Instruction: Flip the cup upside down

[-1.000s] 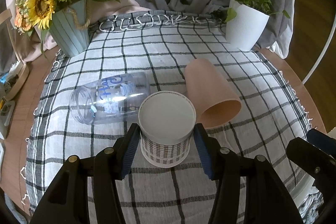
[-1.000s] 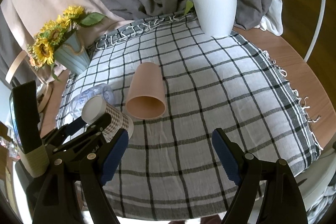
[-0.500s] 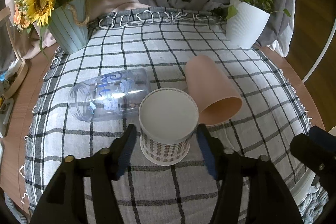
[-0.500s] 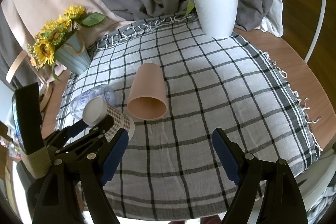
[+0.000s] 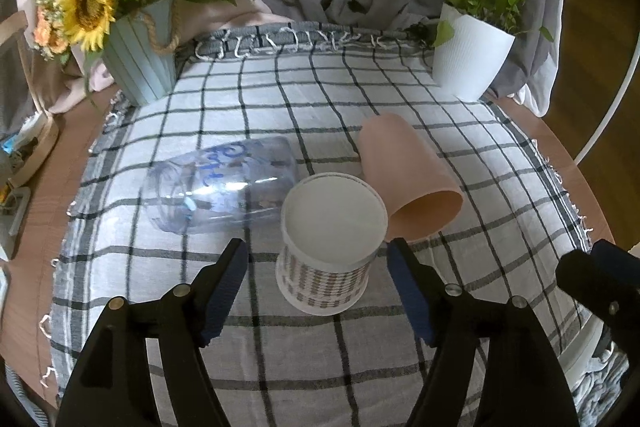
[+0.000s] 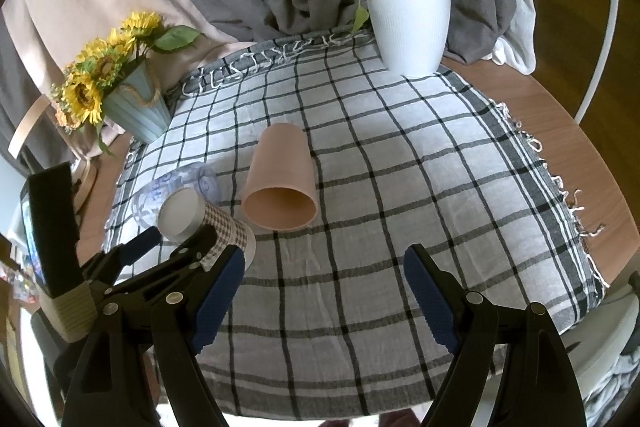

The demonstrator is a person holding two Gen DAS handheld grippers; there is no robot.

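A checked paper cup (image 5: 328, 247) stands upside down on the plaid cloth, white base up; it also shows in the right wrist view (image 6: 208, 223). My left gripper (image 5: 320, 283) is open, its pads on either side of the cup and apart from it. A peach cup (image 5: 408, 183) lies on its side just right of it, mouth toward me, seen too in the right wrist view (image 6: 282, 179). A clear plastic cup (image 5: 224, 187) lies on its side to the left. My right gripper (image 6: 324, 299) is open and empty above the cloth's near part.
A sunflower vase (image 5: 140, 67) stands at the back left and a white plant pot (image 5: 470, 63) at the back right. The plaid cloth (image 6: 420, 167) covers a round wooden table (image 6: 576, 131). Grey curtains hang behind.
My left gripper has opened wider and pulled back from the checked cup, which stays upside down on the cloth. The right gripper has hardly moved.
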